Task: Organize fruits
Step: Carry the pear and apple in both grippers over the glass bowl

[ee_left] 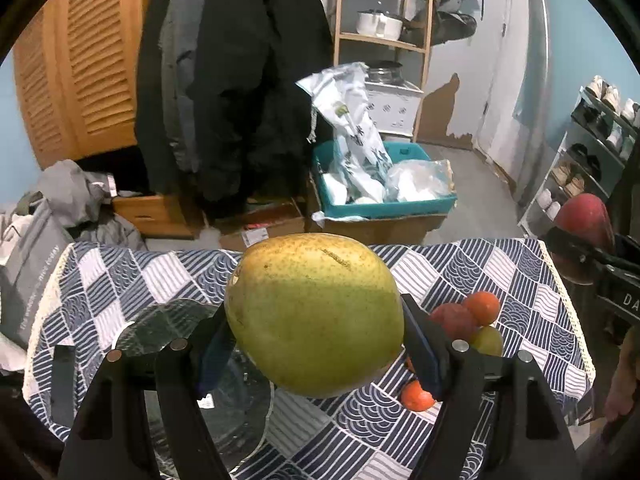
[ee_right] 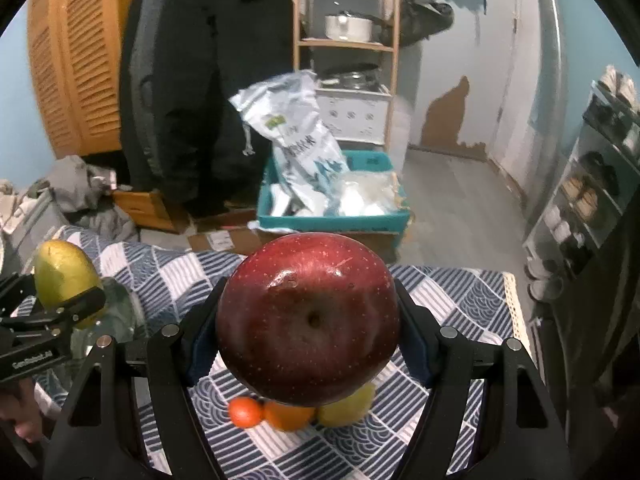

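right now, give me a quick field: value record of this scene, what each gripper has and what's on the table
left gripper: shut on green pear, lifted above the table
right gripper: shut on red apple, lifted above the table
table cover: blue and white patterned cloth
loose fruit on cloth: small oranges, a reddish fruit, a yellow-green fruit, clustered together
glass plate: on the cloth, below the left gripper, no fruit visible on it
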A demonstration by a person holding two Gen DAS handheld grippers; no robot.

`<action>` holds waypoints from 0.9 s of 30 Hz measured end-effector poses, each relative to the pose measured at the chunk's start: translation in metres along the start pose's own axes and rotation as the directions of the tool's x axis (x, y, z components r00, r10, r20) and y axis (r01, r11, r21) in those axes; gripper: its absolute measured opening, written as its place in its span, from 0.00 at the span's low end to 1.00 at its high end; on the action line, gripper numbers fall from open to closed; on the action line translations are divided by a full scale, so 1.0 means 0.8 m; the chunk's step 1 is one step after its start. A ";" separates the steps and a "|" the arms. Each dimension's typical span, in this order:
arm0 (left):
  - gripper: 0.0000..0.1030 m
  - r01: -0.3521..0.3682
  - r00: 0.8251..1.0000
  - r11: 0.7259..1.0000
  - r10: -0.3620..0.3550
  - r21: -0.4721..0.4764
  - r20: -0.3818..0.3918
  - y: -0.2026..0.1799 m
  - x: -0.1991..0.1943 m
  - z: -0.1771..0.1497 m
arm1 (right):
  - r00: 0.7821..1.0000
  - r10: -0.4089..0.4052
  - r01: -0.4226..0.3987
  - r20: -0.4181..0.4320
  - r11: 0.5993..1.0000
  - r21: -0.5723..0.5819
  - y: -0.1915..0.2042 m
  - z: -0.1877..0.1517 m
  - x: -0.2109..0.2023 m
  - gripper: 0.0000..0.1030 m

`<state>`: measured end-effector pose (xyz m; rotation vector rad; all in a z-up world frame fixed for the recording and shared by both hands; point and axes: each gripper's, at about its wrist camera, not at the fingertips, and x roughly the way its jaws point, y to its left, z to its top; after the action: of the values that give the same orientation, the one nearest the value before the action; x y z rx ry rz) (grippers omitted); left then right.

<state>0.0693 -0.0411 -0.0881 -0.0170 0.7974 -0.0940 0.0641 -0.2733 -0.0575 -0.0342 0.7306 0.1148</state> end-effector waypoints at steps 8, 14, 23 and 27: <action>0.76 -0.017 1.000 0.999 0.018 -0.031 0.024 0.031 -0.020 -0.001 | 0.998 0.050 -0.049 0.024 0.998 -0.035 0.040 0.011 -0.007 0.73; 0.76 -0.028 0.999 0.997 0.030 -0.067 0.035 0.059 -0.034 -0.005 | 0.996 0.086 -0.084 0.026 0.994 -0.064 0.075 0.022 -0.004 0.73; 0.76 -0.064 0.997 0.990 0.069 -0.126 0.033 0.110 -0.042 -0.013 | 0.989 0.150 -0.148 0.011 0.983 -0.112 0.133 0.032 0.011 0.73; 0.76 -0.082 0.996 0.984 0.086 -0.155 0.021 0.132 -0.041 -0.019 | 0.986 0.169 -0.168 -0.004 0.977 -0.132 0.157 0.034 0.020 0.73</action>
<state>0.0439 0.0674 -0.0807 -0.1311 0.7754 0.0477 0.0796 -0.1453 -0.0468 -0.0982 0.7169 0.3253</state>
